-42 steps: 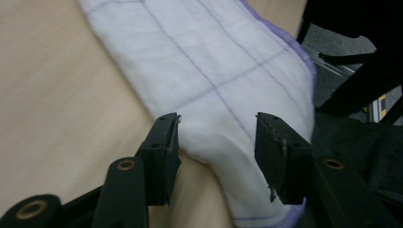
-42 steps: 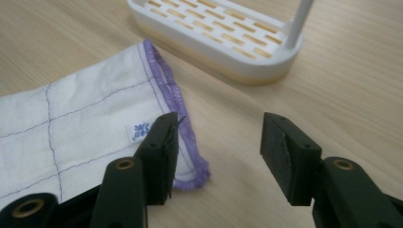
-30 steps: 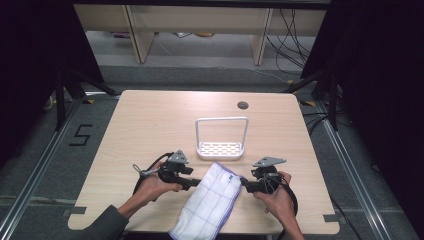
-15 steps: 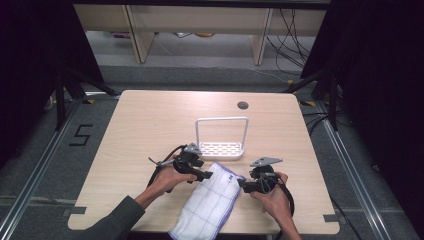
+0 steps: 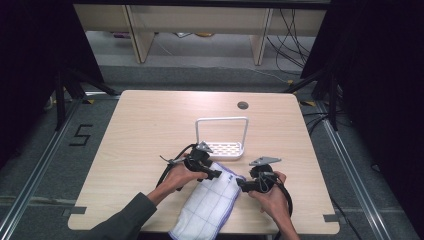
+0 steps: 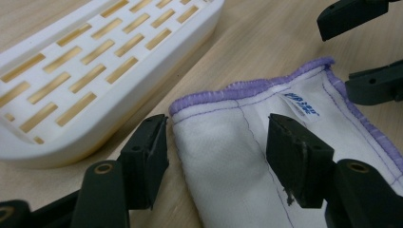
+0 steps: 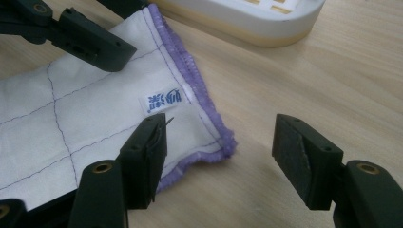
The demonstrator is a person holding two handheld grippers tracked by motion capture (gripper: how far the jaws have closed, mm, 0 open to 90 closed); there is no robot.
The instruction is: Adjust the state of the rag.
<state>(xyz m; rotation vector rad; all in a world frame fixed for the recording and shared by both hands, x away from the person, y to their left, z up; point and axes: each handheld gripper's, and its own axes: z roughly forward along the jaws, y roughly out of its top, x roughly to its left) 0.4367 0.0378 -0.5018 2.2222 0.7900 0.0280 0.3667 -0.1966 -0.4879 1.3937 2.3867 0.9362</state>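
Cloth (image 5: 212, 202) lies flat near the front edge of the table (image 5: 140, 130), a white quilted piece with purple stitching and a purple hem, its near end hanging a little past the table's front edge in the high view and its far end lying just short of the white slotted tray (image 5: 223, 149). Nothing has been lifted or folded yet, as far as the pictures show: the far end rests on the wood with both far corners free. The left gripper (image 6: 216, 137) is spread wide, its jaws straddling the far left corner of the cloth, one jaw over the bare wood beside the hem and the other above the fabric, with nothing between them pinched. The right gripper (image 7: 221, 149) is likewise wide apart, one jaw above the fabric near the small blue label (image 7: 164, 100) and the other over bare wood past the far right corner. So the approach looks finished and the grasp itself is what remains, followed by whatever lifting, folding or hanging over the tray's white handle (image 5: 222, 120) is meant.
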